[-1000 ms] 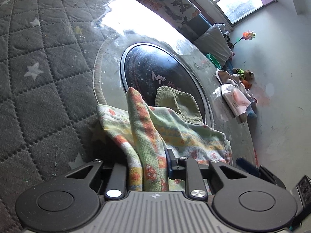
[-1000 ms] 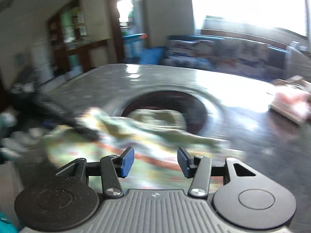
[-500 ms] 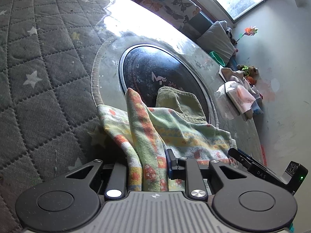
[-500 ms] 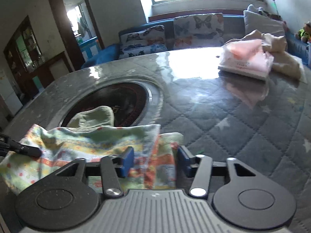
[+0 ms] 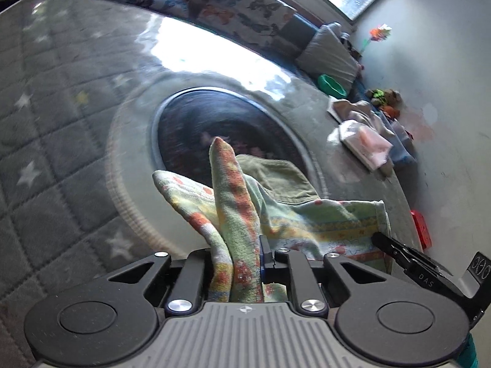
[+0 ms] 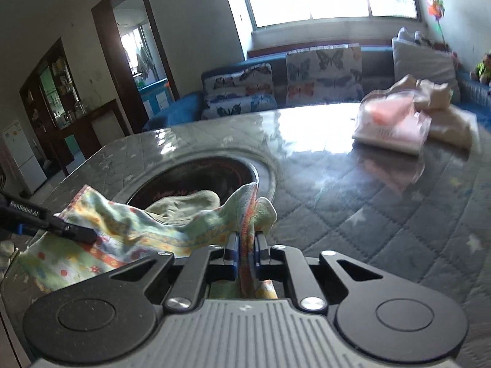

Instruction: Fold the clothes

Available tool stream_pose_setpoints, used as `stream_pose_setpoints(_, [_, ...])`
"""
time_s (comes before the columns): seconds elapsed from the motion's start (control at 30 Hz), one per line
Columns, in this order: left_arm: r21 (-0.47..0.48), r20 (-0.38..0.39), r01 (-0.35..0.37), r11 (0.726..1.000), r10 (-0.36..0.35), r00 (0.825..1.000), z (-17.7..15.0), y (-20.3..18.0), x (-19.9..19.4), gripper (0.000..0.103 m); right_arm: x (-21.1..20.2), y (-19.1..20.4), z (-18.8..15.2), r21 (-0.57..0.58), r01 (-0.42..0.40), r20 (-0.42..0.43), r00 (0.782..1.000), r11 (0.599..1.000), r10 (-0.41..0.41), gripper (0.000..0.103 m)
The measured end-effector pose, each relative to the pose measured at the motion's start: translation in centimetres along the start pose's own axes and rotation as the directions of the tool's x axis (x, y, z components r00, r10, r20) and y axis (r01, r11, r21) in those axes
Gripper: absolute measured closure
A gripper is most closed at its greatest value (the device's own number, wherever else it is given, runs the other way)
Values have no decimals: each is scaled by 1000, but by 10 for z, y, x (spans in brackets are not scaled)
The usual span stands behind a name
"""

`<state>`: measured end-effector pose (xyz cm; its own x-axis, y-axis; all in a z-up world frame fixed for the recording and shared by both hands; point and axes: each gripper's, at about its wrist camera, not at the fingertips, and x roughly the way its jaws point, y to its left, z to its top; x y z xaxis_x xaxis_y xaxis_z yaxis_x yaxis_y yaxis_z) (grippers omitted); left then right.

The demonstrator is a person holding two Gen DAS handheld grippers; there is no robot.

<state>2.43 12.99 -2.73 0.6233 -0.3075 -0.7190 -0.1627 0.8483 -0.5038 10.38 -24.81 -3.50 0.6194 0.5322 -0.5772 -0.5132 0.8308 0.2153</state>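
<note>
Now the right gripper (image 6: pixel 245 256), open half a second ago, has clamped the printed garment (image 6: pixel 129 233); the left gripper (image 5: pixel 237 259) still holds its opposite end, readying a fold.

Round table (image 6: pixel 383 214) under a grey quilted cover with pale stars, glossy with window glare on the far side. Dark circular inset (image 5: pixel 214 128) with a pale raised rim at the centre. Patterned towel (image 5: pixel 322 224) in green, yellow and orange, lying across the near rim of the inset, with an olive-green cloth (image 5: pixel 276 174) beneath its far edge. Pink-and-white packet (image 6: pixel 396 125) near the far edge, touching a heap of beige cloth (image 6: pixel 445 113). Small red object (image 5: pixel 421 230) at the table edge; kind unclear.
</note>
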Motion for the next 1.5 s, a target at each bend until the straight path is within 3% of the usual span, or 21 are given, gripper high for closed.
stream_pose_setpoints(0.17, [73, -14, 28, 997, -27, 1000, 8, -35, 11, 89, -25, -1, 5, -17, 23, 47, 999, 1000, -22, 95])
stream_pose_setpoints(0.37, [152, -39, 71, 986, -66, 997, 18, -85, 32, 89, -58, -27, 12, -10, 113, 94, 989, 994, -112, 95])
stream_pose_setpoints(0.8, [298, -93, 131, 946, -108, 990, 18, -182, 90, 89, -108, -96, 15, 53, 292, 139, 945, 955, -297, 95])
stream_pose_setpoints(1.03, [334, -124, 141, 932, -105, 987, 11, -207, 122, 89, -111, -126, 3, 97, 344, 116, 928, 934, -354, 95])
stream_pose_setpoints(1.23, [350, -148, 116, 930, -67, 987, 3, -206, 143, 88, -103, -146, -13, 125, 380, 73, 918, 917, -390, 96])
stream_pose_setpoints(1.4, [355, -161, 75, 932, -18, 987, -1, -198, 154, 75, -95, -158, -22, 137, 396, 36, 914, 908, -404, 96])
stream_pose_setpoints(1.47, [357, -166, 59, 932, 1, 986, -2, -195, 159, 62, -93, -158, -23, 128, 403, 32, 912, 906, -409, 96])
stream_pose_setpoints(1.5, [360, -166, 52, 932, 9, 986, -2, -192, 158, 61, -93, -157, -24, 133, 399, 31, 913, 907, -406, 95])
